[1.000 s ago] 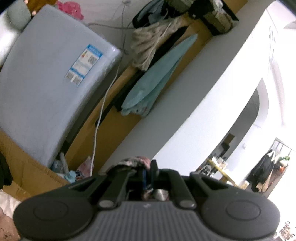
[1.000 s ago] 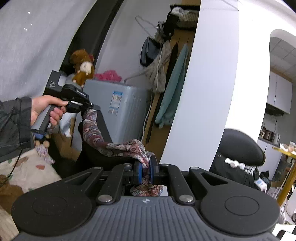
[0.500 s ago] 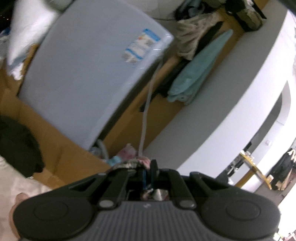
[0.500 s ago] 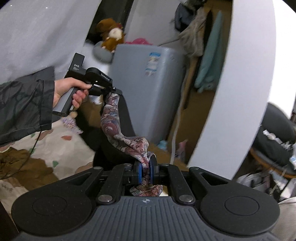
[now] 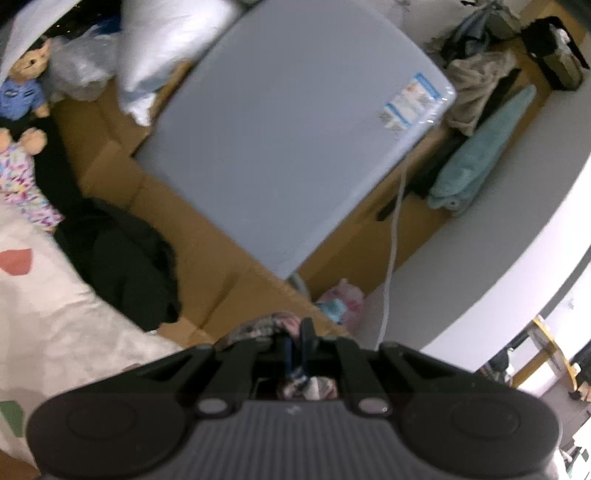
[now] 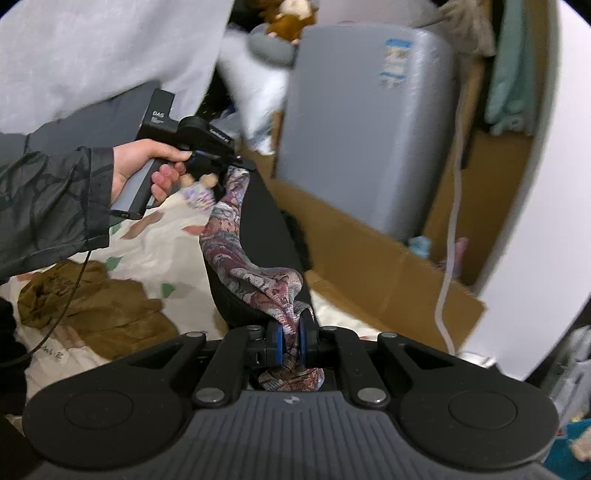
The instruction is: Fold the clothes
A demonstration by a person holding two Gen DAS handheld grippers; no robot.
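Paisley-patterned garment [image 6: 236,254] hangs mid-frame between left gripper [image 6: 236,170] and right gripper [image 6: 290,334] — both clamped on its fabric — so spreading is underway; next, lay it flat on the bedsheet [image 6: 162,236].

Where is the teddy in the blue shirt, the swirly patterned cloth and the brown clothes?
teddy in the blue shirt [image 5: 23,94], left wrist view, on its shirt.
swirly patterned cloth [image 6: 236,254], right wrist view, on its hanging middle.
brown clothes [image 6: 99,310], right wrist view, on the crumpled middle.

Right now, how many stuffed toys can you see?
3: blue-shirted toy and pyjama-clad toy at the left view's left edge; brown toy atop the right view. More may be hidden.
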